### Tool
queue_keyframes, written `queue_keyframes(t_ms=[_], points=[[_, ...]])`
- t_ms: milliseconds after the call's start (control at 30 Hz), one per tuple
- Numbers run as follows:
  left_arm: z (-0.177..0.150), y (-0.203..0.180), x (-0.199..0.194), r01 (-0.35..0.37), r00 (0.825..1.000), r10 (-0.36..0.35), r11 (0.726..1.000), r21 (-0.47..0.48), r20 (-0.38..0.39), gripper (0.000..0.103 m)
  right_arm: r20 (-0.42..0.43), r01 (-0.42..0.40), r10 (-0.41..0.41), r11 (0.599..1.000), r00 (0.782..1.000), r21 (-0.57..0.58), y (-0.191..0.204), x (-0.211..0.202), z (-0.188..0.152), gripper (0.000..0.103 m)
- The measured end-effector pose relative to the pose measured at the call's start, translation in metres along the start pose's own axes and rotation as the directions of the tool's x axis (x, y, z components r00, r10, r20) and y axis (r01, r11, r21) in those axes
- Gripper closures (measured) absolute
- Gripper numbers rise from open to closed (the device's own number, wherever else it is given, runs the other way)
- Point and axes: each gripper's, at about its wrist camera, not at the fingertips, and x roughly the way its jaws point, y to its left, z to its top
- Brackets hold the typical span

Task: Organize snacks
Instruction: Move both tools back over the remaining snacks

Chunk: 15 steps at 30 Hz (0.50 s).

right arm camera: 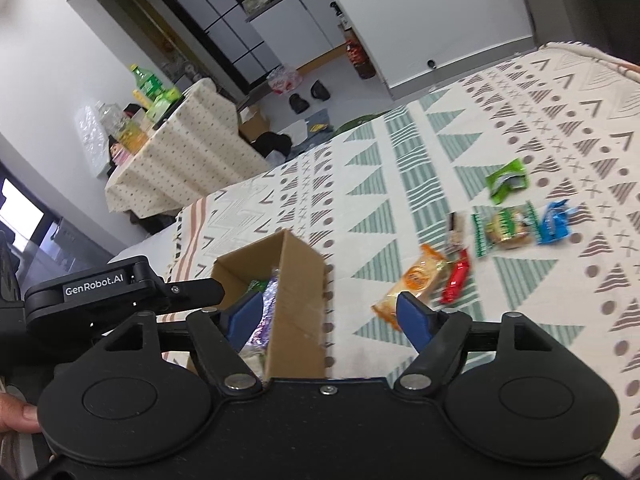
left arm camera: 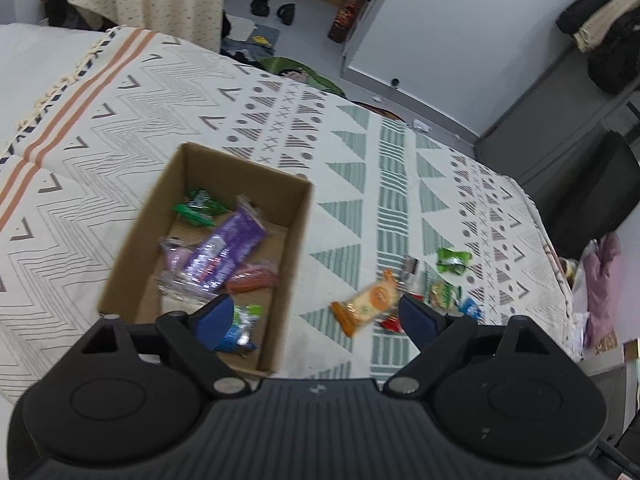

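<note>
A cardboard box (left arm camera: pixel 296 216) (right arm camera: pixel 300 280) sits on the patterned bedspread and holds several snacks, among them a purple pack (left arm camera: pixel 228 248), a green pack (left arm camera: pixel 200 206) and a pink one (left arm camera: pixel 252 276). Loose snacks lie to its right: an orange pack (left arm camera: pixel 368 302) (right arm camera: pixel 416 280), a red one (right arm camera: pixel 456 278), a green-edged biscuit pack (right arm camera: pixel 506 228), a blue one (right arm camera: pixel 554 222) and a green one (left arm camera: pixel 452 260) (right arm camera: pixel 506 180). My left gripper (left arm camera: pixel 316 316) hangs open above the box's near right wall, holding nothing. My right gripper (right arm camera: pixel 326 316) is open too, over the box's right wall. The left gripper's body (right arm camera: pixel 100 292) shows at the left.
The bedspread (left arm camera: pixel 360 152) covers the bed, whose edge drops off at the right (left arm camera: pixel 560 272). A cloth-covered table (right arm camera: pixel 180 148) with bottles stands beyond the bed. White cabinets (left arm camera: pixel 460 28) and slippers (left arm camera: pixel 276 8) are on the floor side. A thumb (right arm camera: pixel 20 416) shows at the lower left.
</note>
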Motion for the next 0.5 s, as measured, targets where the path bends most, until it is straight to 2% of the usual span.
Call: queue_keyframes(t_ms=[333,500], points=[[-0.016,-0.044,-0.004,0.045,0.999,-0.045,0.995,0.084,-0.004,0.010,0.053,0.029,-0.030,0.999,0.998,0.031,-0.028,-0.027,0.001,0.015],[-0.021,-0.057,-0.003,0.067,0.998,-0.067,0.994,0.081,-0.008,0.006,0.077,0.040,-0.044,0.997,0.996,0.060,-0.045,-0.039,0.002,0.012]])
